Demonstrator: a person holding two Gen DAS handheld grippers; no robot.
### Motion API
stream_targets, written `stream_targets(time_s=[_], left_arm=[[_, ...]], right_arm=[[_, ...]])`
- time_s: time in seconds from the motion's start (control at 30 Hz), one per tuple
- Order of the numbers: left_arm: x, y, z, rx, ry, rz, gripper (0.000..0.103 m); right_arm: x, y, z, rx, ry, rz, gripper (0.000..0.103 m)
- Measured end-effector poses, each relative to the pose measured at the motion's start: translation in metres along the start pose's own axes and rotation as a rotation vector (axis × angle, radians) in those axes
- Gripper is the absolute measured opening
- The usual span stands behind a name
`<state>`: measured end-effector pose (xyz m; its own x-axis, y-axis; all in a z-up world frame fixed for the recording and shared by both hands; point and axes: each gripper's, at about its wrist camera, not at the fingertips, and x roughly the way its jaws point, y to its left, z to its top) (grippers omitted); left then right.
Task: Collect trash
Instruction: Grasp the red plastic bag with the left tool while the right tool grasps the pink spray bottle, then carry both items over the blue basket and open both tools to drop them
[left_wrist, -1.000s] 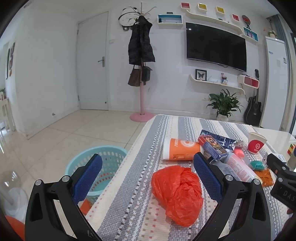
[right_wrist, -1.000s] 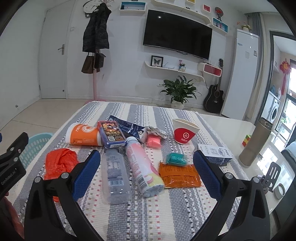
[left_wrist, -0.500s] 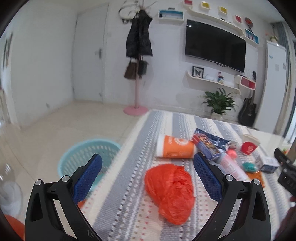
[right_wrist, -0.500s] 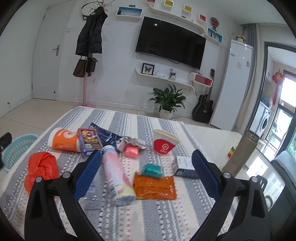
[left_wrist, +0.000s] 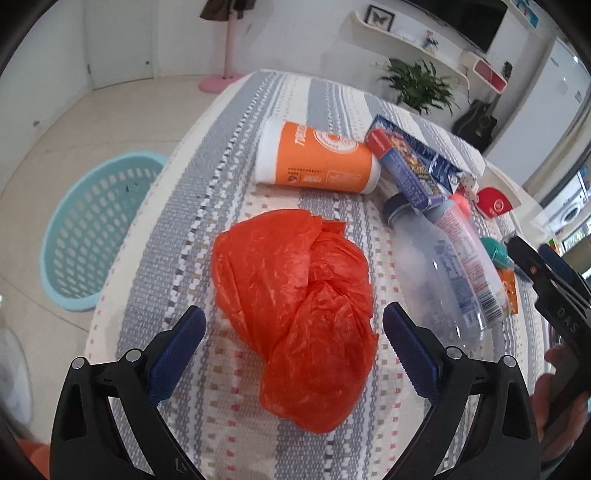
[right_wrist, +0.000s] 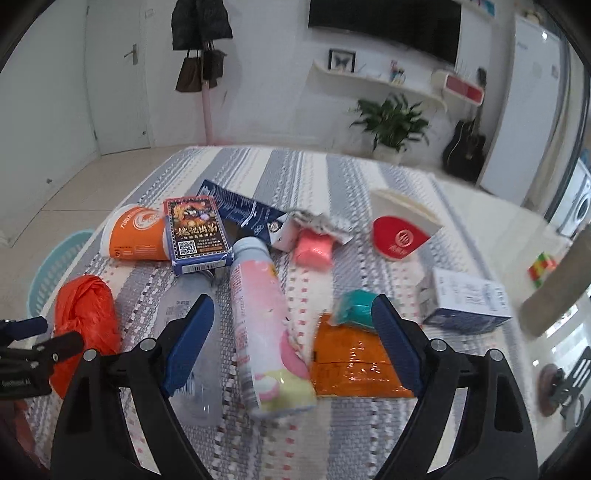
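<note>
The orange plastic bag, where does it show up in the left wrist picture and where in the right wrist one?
Left wrist: the orange plastic bag fills the centre, on the striped cloth between the open jaws of the left gripper.
Right wrist: the bag lies at the left edge, partly behind the left gripper.
Shared landmark: the orange paper cup lying on its side, beyond the bag in both views.
</note>
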<state>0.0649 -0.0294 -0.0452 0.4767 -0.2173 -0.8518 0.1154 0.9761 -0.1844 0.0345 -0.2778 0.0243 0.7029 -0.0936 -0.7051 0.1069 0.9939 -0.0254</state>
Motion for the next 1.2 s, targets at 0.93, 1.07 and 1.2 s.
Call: stream_targets(time_s=[0.93,1.07,1.2], left_arm=[[-0.023,0.009,0.054,0.117,-0.054,-0.029,0.038],[-0.048,0.036,0.071,0.072,-0.11,-0.034,0.038],[-0.072,0.066,0.086,0.03,-0.161,-0.031,0.038]], right_arm=[[0.053,-0.009,0.019,0.101,0.27,0.173,0.046],[0.019,-0.004,0.03,0.114,0.236,0.181,0.045],[-0.015,0.013,0.054,0.09,0.162,0.202,0.045]])
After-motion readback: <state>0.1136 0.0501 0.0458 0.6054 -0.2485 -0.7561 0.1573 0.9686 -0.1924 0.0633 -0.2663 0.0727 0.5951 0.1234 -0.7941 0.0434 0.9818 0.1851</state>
